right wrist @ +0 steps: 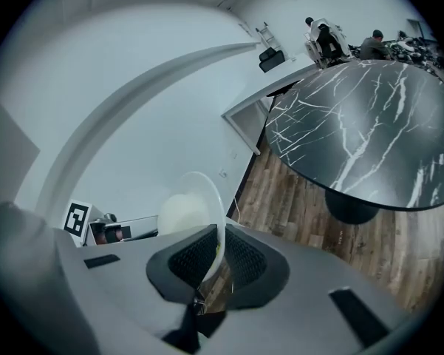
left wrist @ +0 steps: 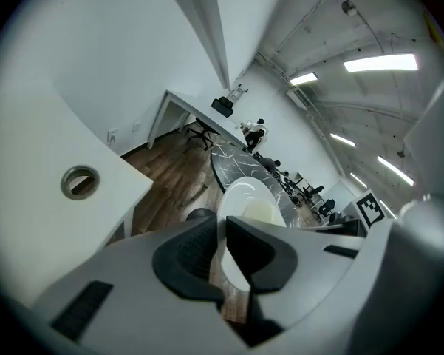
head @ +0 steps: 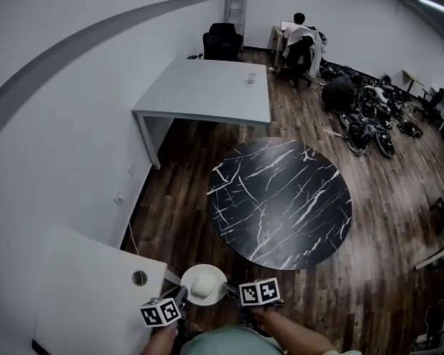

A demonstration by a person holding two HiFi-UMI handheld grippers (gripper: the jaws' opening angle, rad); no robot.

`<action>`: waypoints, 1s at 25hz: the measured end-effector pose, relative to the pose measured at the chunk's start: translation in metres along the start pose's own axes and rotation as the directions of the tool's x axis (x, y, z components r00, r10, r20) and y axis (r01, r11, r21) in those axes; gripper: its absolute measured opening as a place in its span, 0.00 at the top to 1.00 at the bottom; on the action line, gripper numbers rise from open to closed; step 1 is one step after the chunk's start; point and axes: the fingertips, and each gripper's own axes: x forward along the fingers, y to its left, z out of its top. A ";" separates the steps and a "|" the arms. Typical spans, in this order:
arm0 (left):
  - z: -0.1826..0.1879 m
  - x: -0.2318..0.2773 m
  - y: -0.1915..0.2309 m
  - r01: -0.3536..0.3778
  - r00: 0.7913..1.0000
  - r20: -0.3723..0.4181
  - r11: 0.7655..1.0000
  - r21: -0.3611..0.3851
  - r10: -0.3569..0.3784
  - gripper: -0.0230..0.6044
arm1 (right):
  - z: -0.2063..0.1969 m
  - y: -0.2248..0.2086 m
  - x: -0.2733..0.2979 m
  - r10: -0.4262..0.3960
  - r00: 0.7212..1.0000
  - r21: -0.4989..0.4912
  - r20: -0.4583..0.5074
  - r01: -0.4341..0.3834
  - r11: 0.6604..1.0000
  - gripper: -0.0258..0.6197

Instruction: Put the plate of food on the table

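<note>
Plate (head: 207,268) of pale food (head: 202,288) is hanging over the wooden floor (head: 185,170) just beside the round black tabletop (head: 281,202) and is not touching it. Left tongs (left wrist: 223,237) and right tongs (right wrist: 220,251) are pinching its opposite rims, with the jaws nearly together.

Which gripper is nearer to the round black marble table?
Right. The right gripper holds the plate rim facing the table; the left gripper holds the opposite rim, farther away.
</note>
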 end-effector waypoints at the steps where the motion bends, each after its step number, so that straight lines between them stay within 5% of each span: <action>1: -0.002 0.006 -0.010 0.005 1.000 -0.007 1.000 0.005 -0.005 0.89 | 0.001 -0.008 -0.009 -0.004 1.000 0.007 0.006 0.004 1.000 0.90; 25: -0.082 0.108 -0.202 0.095 0.992 -0.091 0.990 0.109 -0.085 0.89 | -0.009 -0.164 -0.184 -0.071 0.987 0.132 0.147 0.052 0.990 0.90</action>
